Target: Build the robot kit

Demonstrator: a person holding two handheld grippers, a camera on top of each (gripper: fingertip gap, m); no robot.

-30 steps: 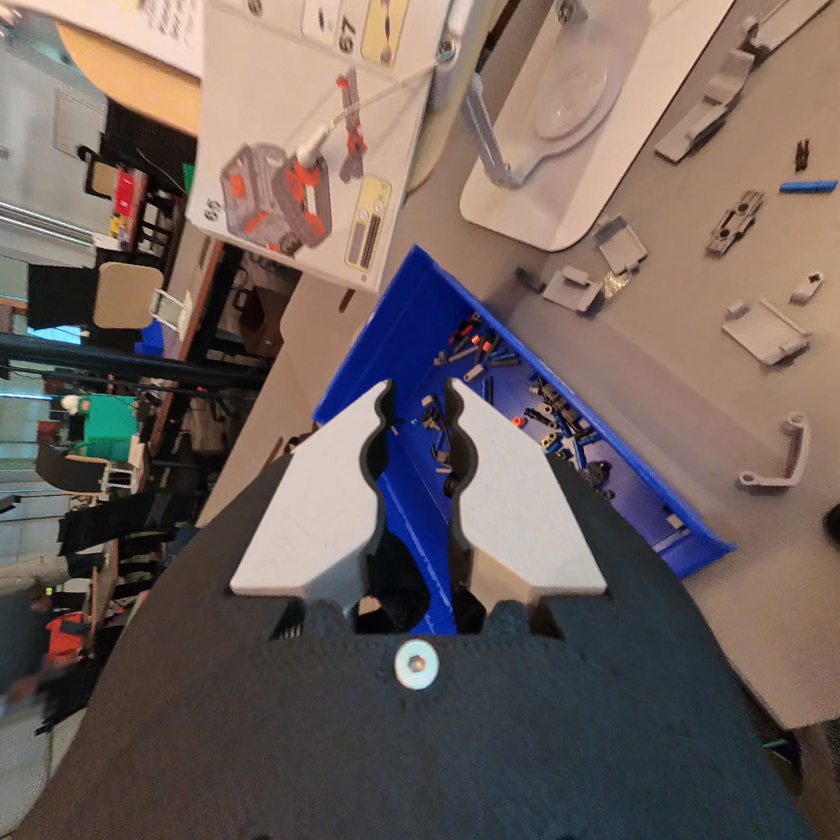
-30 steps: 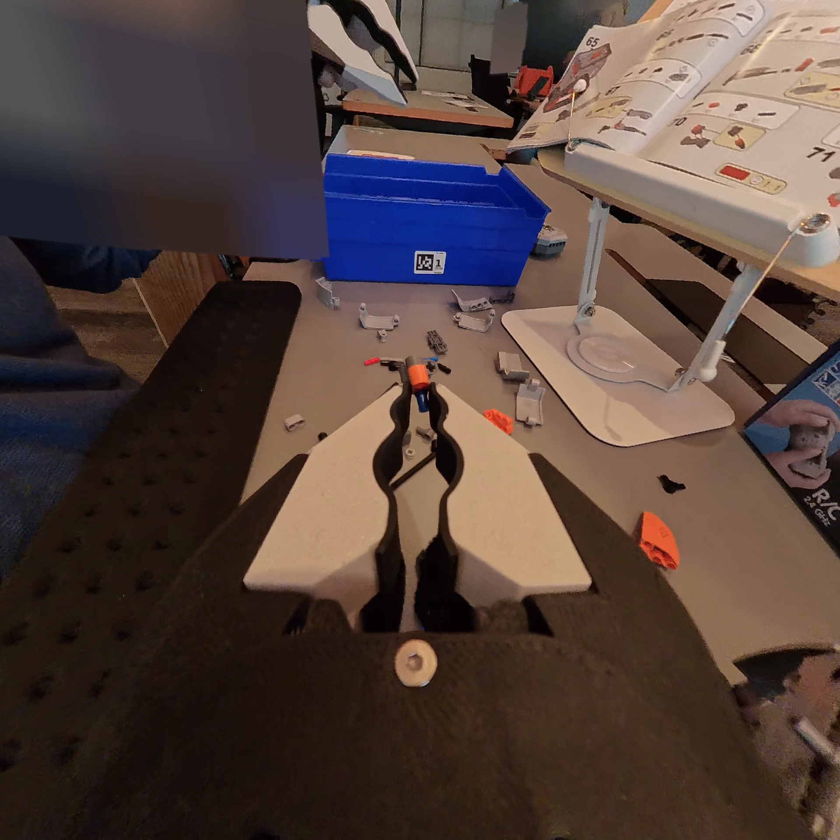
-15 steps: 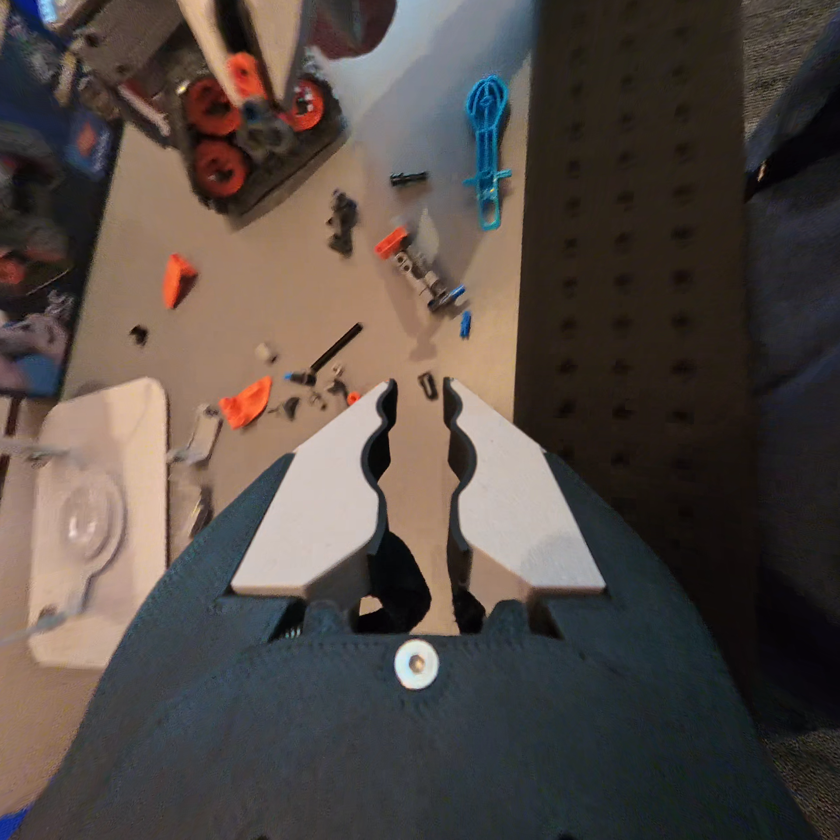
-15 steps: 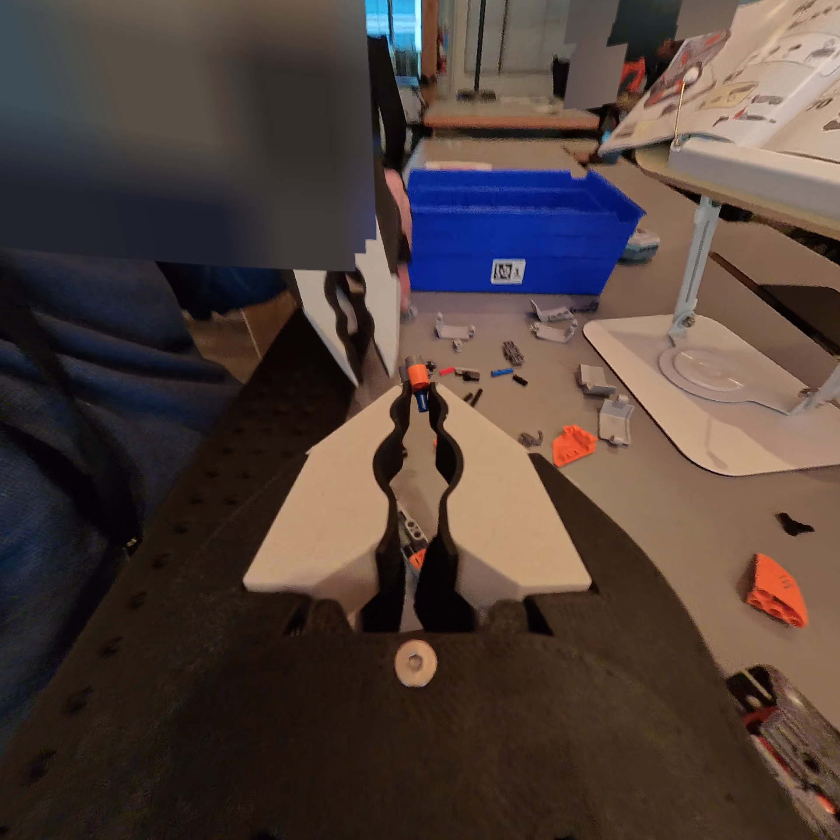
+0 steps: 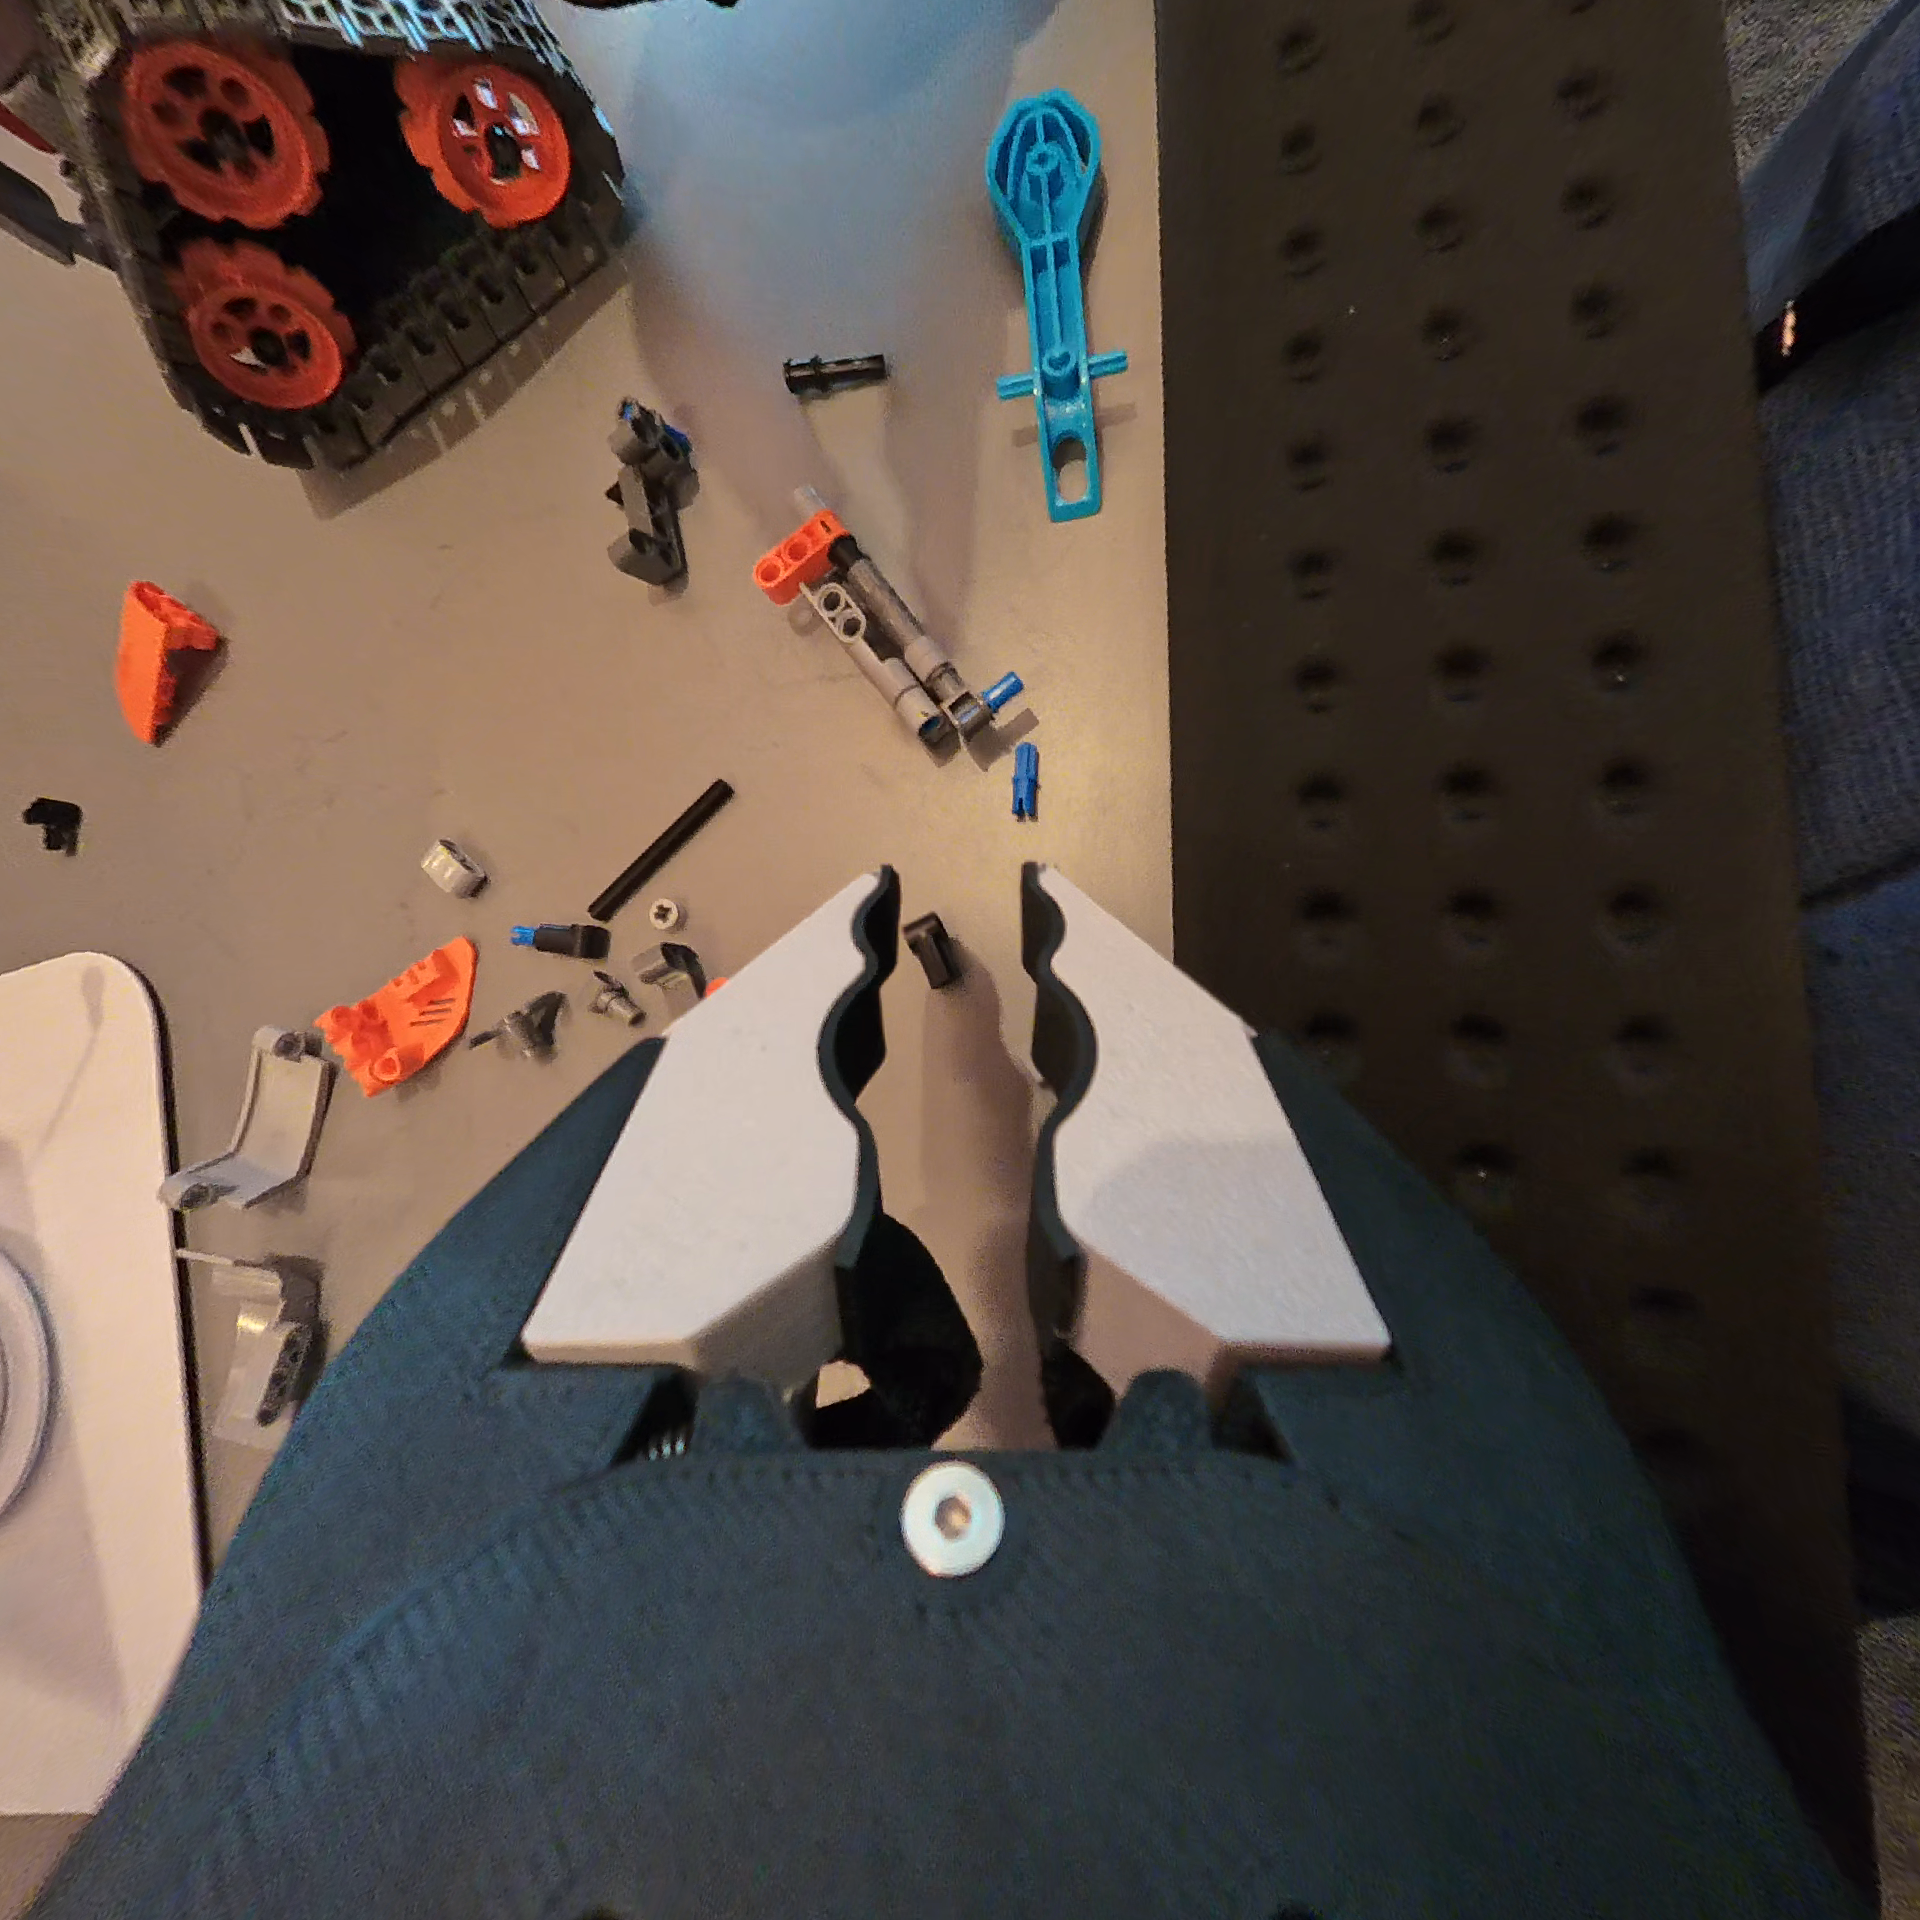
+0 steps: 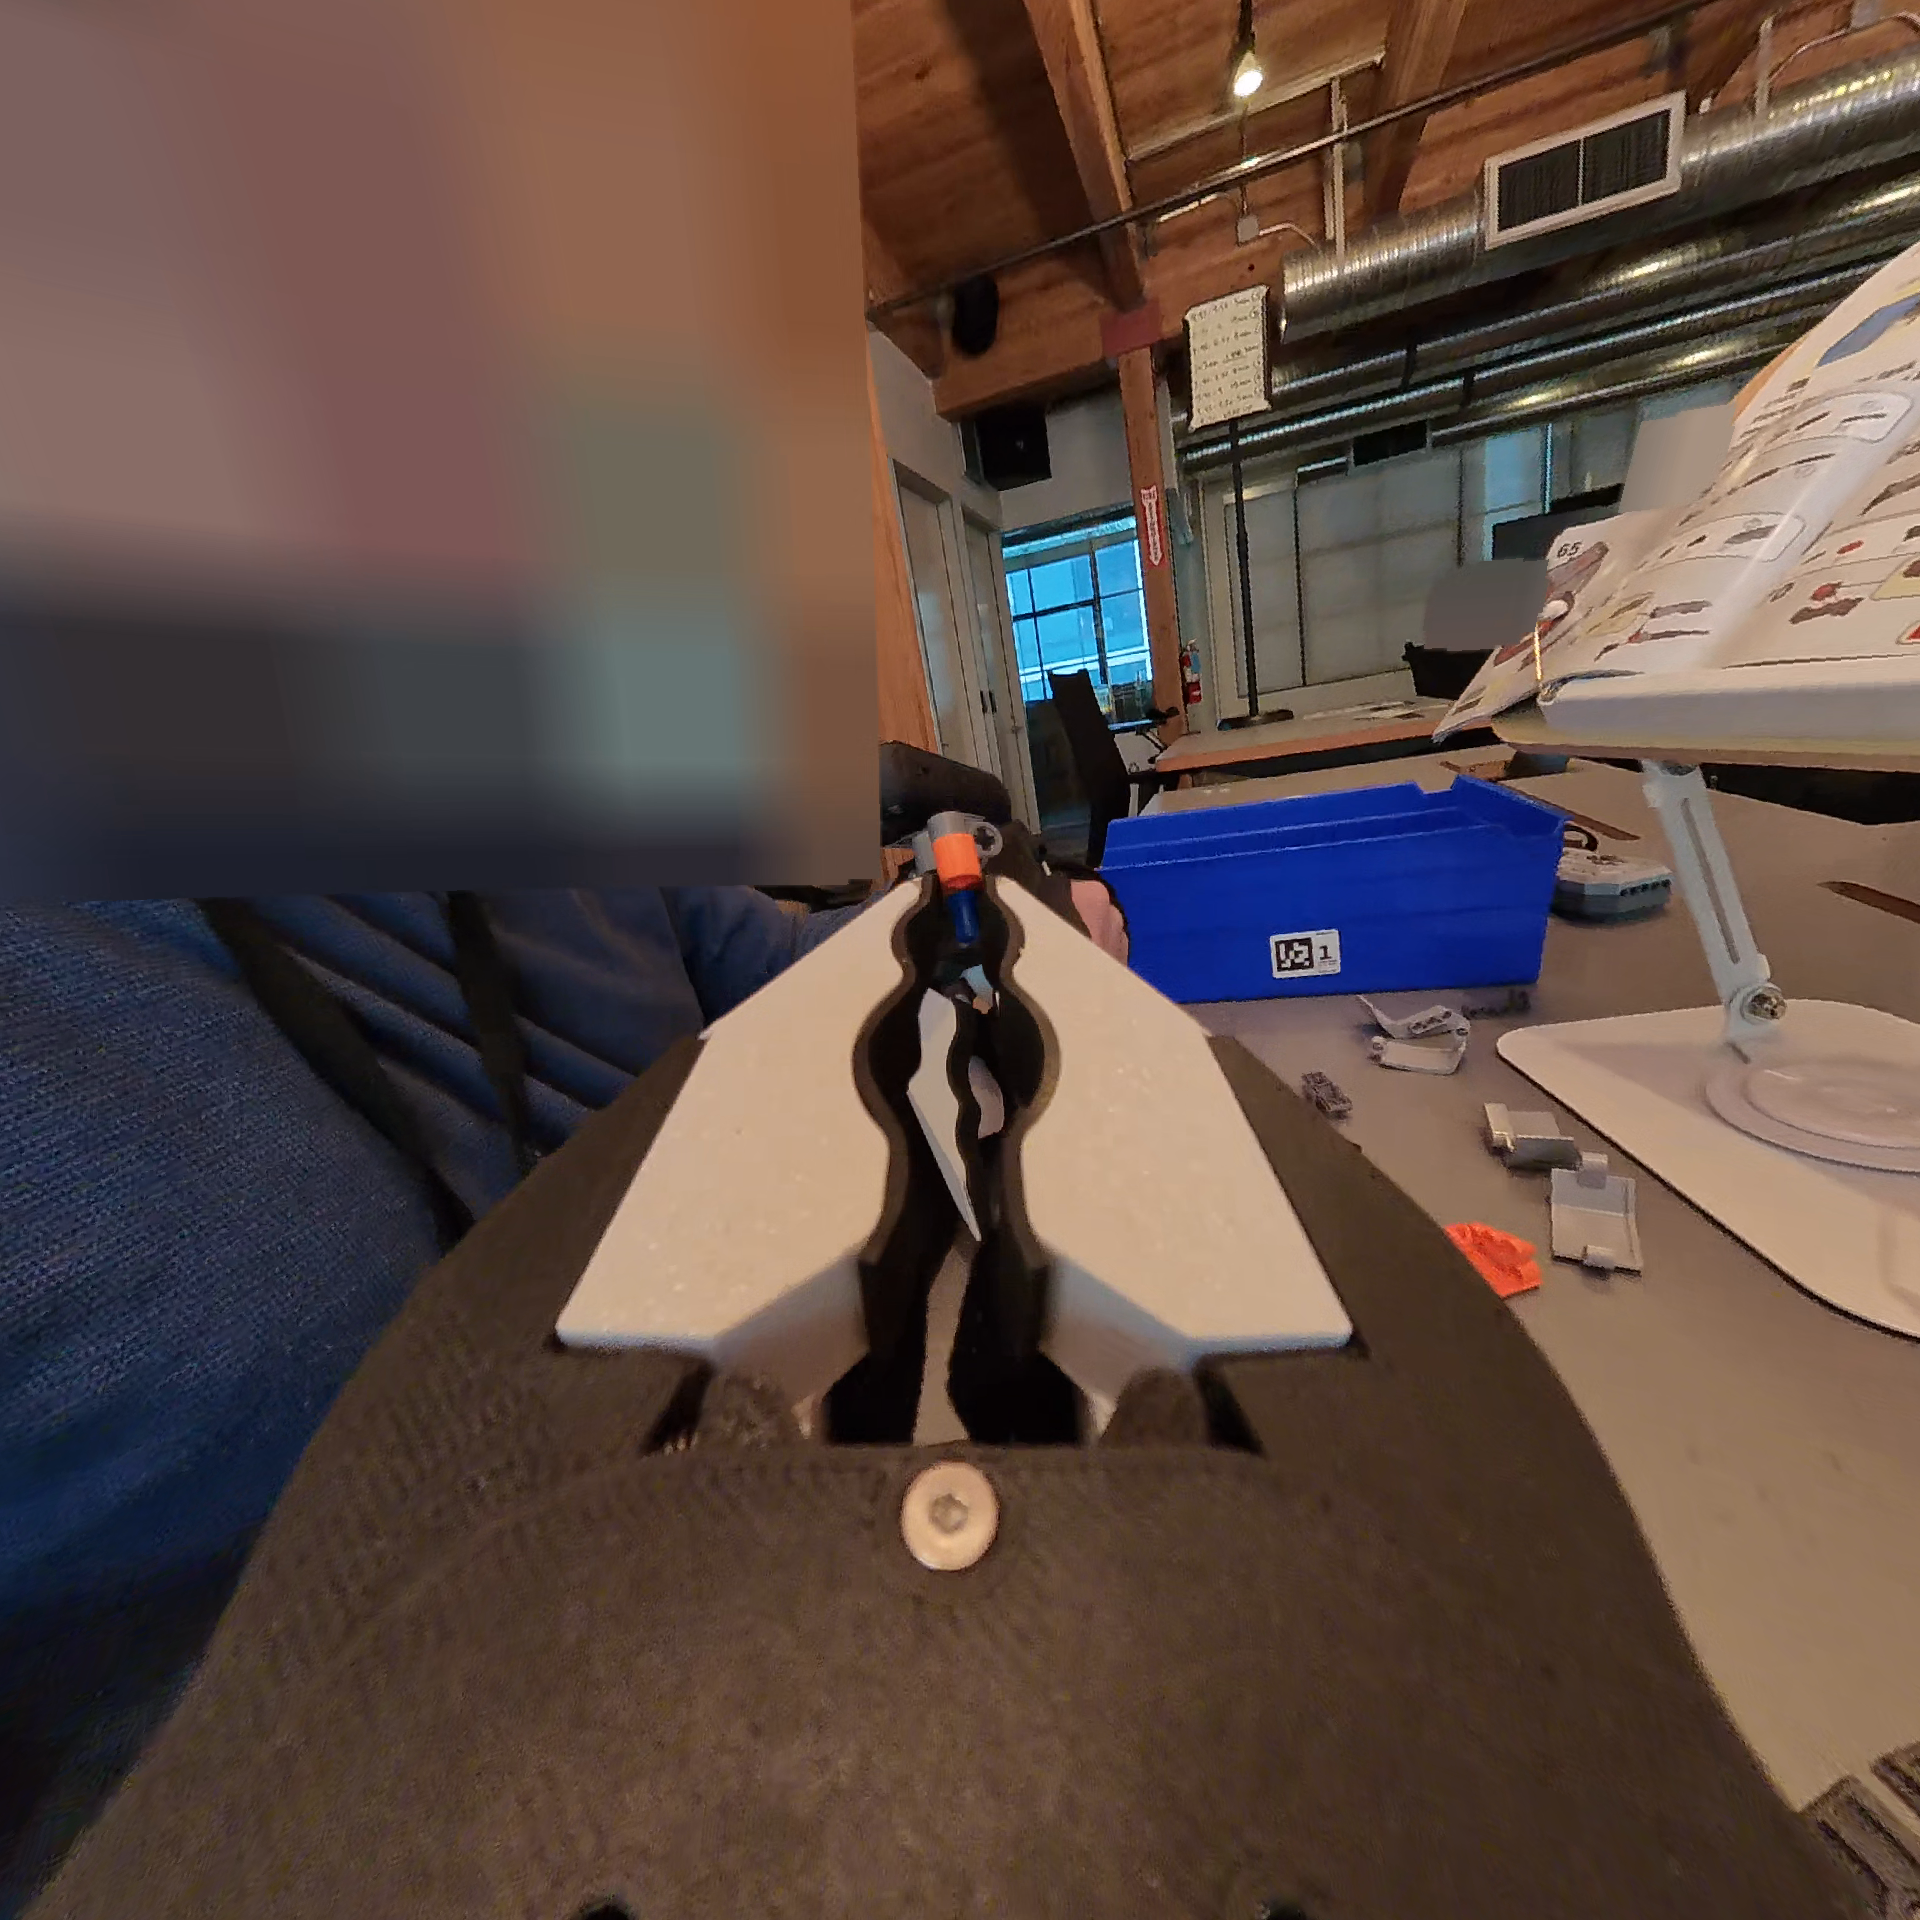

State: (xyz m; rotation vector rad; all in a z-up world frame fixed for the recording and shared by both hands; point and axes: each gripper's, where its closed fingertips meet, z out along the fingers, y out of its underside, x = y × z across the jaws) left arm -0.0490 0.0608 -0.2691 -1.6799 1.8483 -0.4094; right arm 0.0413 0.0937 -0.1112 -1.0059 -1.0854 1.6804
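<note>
Biggest thing around was the grey table [image 5: 436, 727], with a black perforated board [image 5: 1475, 623] running along its edge and a white stand base [image 5: 83, 1247] off to one side. On the far part sat a blue bin [image 6: 1330, 883], and an open instruction booklet [image 6: 1714, 582] was propped on the stand. A tracked model with orange wheels [image 5: 312, 208] sat at the top corner of the left wrist view. Loose bits were scattered everywhere: a light blue tool [image 5: 1049, 301], an orange panel [image 5: 400, 1013], an orange wedge [image 5: 161, 655], a grey-and-orange axle assembly [image 5: 883, 634], a black axle [image 5: 662, 849] and a blue pin [image 5: 1024, 779].

The left gripper [image 5: 958, 878] pointed down at the table, jaws a moderate way apart and empty, with a small black connector [image 5: 930, 948] lying on the table between the fingers.

The right gripper [image 6: 956, 899] was raised and roughly level, jaws nearly together, pinching a small piece with an orange collar and blue pin [image 6: 956, 883] at the tips.
</note>
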